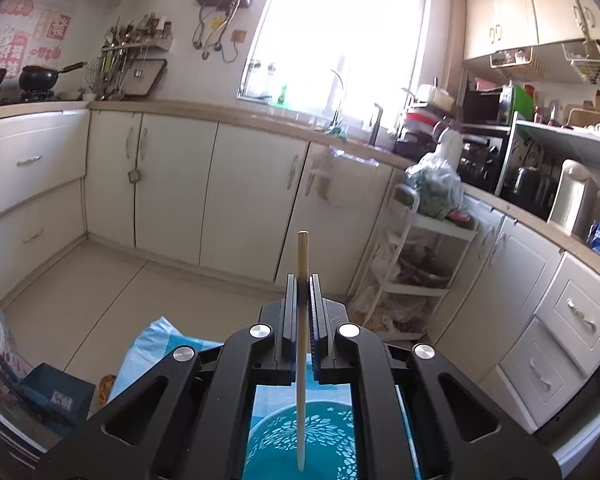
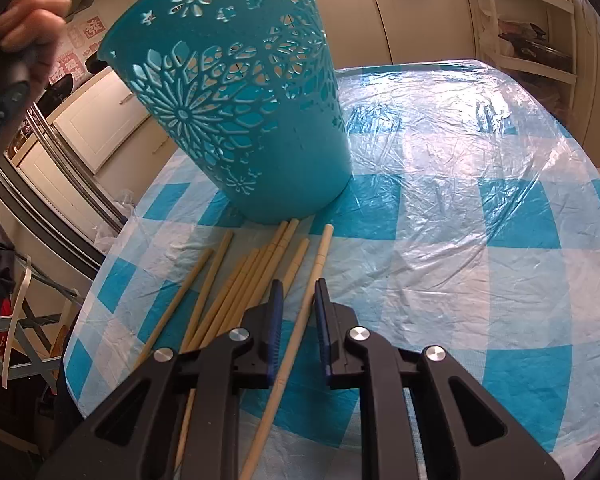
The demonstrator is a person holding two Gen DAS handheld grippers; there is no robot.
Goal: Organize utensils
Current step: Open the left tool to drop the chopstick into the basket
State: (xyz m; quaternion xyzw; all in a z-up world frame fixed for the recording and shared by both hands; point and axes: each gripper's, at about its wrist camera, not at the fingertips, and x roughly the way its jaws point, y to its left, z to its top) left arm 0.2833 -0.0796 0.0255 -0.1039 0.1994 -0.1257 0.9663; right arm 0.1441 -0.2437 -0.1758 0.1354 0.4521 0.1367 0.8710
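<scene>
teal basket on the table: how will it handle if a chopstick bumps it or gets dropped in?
The teal basket looks like thin perforated plastic, so probably light and easy to shove on the slick plastic tablecloth. It is tall with a base narrower than its rim, so likely apt to tip. The cutouts could snag the chopstick held in the left gripper.

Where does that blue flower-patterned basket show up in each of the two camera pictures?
Left wrist view: the blue basket sits at the bottom centre, seen from above, below the held chopstick.
Right wrist view: it fills the upper left centre, standing behind the loose chopsticks.
Shared landmark: the blue-checked tablecloth, also glimpsed lower left.
</scene>
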